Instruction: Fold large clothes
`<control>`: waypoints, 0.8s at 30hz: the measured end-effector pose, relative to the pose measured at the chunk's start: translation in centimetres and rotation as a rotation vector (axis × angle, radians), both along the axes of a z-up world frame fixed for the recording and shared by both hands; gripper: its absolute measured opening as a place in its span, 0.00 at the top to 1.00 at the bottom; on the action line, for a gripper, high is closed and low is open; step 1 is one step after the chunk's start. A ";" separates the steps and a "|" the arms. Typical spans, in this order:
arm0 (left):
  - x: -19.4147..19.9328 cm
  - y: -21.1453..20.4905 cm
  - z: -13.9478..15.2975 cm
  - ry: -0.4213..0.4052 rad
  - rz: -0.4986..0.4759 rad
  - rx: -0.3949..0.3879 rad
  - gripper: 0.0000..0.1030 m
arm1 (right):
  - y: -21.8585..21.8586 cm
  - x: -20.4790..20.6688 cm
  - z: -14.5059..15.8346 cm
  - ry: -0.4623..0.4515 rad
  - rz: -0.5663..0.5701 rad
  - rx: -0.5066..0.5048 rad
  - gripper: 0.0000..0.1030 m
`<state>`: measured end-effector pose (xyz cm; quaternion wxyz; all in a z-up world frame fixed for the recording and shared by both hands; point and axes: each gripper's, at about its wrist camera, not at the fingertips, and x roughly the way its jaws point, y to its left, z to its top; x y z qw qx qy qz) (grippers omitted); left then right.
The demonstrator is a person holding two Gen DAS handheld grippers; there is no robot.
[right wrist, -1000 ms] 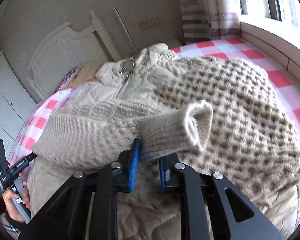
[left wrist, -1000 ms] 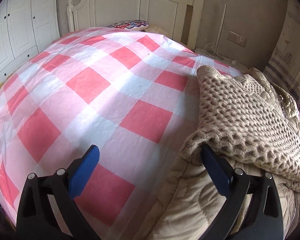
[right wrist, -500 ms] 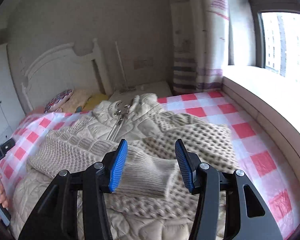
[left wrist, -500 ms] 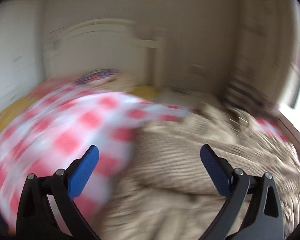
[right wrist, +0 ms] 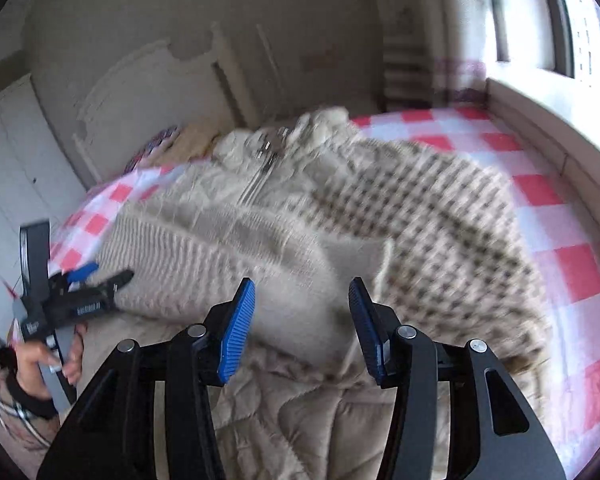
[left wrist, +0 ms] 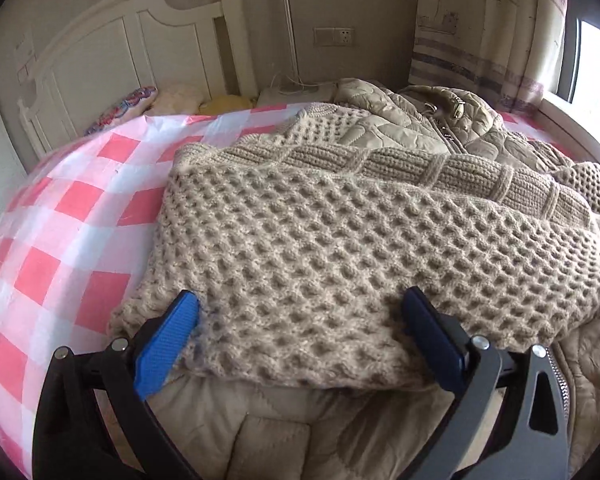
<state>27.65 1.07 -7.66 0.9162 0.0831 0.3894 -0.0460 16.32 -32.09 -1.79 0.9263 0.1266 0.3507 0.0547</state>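
A beige chunky knit sweater [left wrist: 340, 248] lies folded over on top of a beige quilted jacket [left wrist: 412, 128] on the bed. My left gripper [left wrist: 300, 312] is open, its blue pads astride the sweater's near folded edge. In the right wrist view, which is blurred, the sweater [right wrist: 420, 216] and its sleeve cuff [right wrist: 356, 264] lie ahead of my right gripper [right wrist: 302, 300], which is open and holds nothing. The left gripper [right wrist: 88, 280] shows at the sweater's left edge, held by a hand.
The bed has a red-and-white checked cover [left wrist: 72, 216]. A white headboard [left wrist: 112, 52] and pillows [left wrist: 132, 100] are at the far end. A window ledge [right wrist: 548, 120] runs along the right. A curtain [left wrist: 480, 32] hangs by the window.
My right gripper let go of the sleeve cuff and opened. My left gripper swung right from the checked cover onto the sweater's near edge.
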 end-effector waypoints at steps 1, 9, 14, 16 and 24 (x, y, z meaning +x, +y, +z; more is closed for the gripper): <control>-0.3 0.0 -0.1 -0.001 0.001 -0.001 0.02 | 0.0 -0.2 0.4 -0.021 -0.015 -0.002 0.54; -0.1 0.2 -0.1 0.001 -0.001 -0.022 0.02 | 1.2 5.9 -2.0 0.125 -0.057 -0.177 0.55; 0.0 0.6 0.0 0.004 0.000 -0.030 0.02 | 2.2 5.1 -0.9 0.099 -0.125 -0.308 0.57; 0.0 0.5 0.0 0.004 0.000 -0.030 0.02 | 3.2 4.0 0.3 0.032 -0.133 -0.334 0.57; 0.0 0.5 0.0 0.003 0.001 -0.033 0.02 | 7.3 5.4 -2.8 0.102 0.079 -0.371 0.50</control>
